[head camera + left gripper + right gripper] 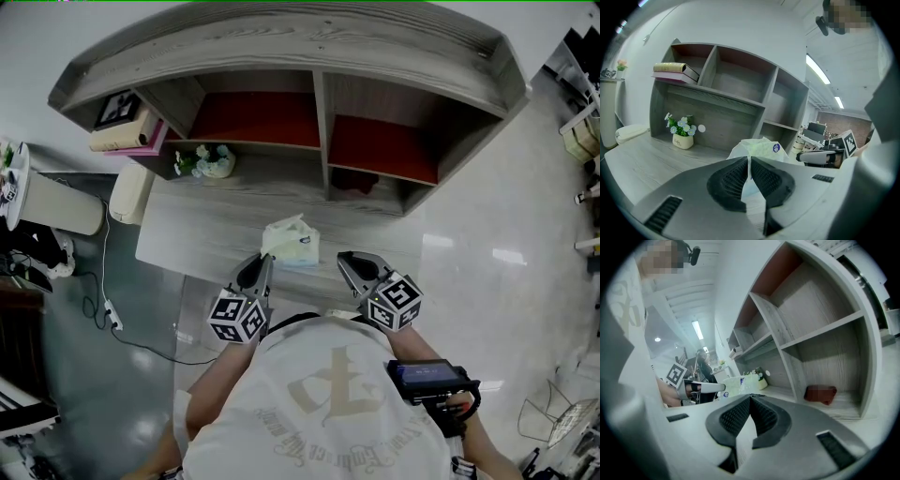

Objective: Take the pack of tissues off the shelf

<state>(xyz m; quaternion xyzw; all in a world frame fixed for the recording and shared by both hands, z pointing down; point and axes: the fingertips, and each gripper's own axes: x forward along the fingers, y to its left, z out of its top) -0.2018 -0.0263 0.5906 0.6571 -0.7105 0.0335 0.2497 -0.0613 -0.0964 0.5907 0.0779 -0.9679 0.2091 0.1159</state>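
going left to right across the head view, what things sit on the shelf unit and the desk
books -> flower pot -> pack of tissues -> dark red object in the lower right compartment

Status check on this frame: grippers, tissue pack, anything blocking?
Left hand-held gripper shut, tips beside white soft tissue pack; right hand-held gripper shut, empty. Pack sits on grey wooden desktop. Nothing blocking.
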